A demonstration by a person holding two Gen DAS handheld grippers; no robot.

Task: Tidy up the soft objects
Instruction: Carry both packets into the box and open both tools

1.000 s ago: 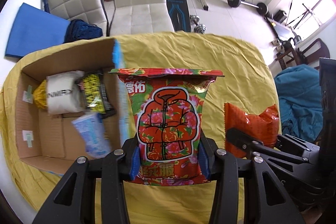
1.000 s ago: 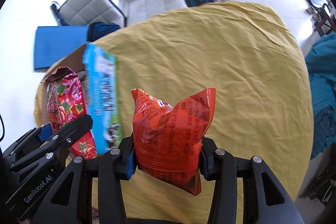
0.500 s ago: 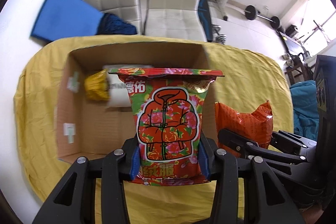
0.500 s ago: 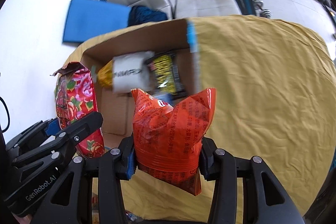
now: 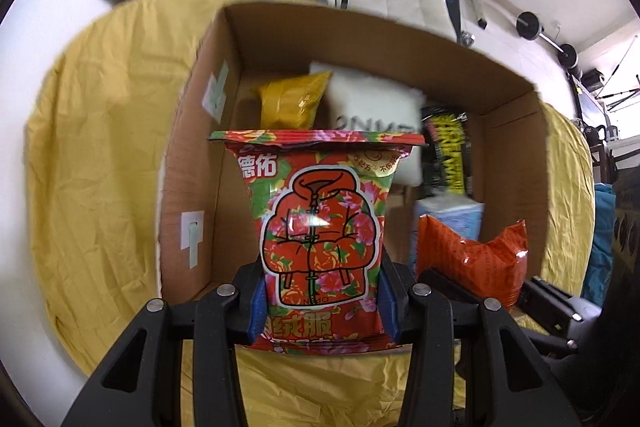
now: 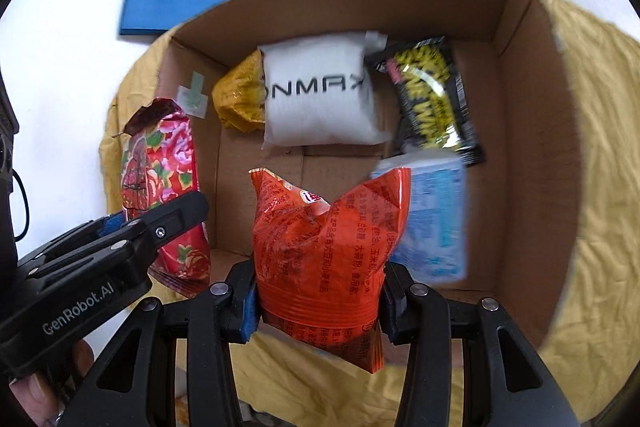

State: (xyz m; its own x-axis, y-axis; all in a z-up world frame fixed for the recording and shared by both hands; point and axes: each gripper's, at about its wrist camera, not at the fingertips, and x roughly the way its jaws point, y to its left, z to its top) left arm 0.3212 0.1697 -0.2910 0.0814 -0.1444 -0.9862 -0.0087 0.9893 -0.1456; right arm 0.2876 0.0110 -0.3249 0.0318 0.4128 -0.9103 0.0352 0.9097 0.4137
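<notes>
two tongs, left tongs (image 5: pixel 322 297) and right tongs (image 6: pixel 318 301), grip one packet each: floral packet (image 5: pixel 320 227), orange packet (image 6: pixel 324 247).

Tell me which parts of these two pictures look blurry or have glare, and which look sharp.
Left wrist view: floral packet sharp, small glare at its middle; cardboard box and contents smeared; dark fisheye corners. Right wrist view: orange packet crisp, light blue packet blurred, black-and-yellow packet shows glare.

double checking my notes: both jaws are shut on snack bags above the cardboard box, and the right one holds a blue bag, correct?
Not quite. The right gripper holds an orange snack bag, not a blue one; the right wrist view shows it. The pale blue packet lies inside the cardboard box. The left gripper is indeed shut on the red floral snack bag.
</notes>
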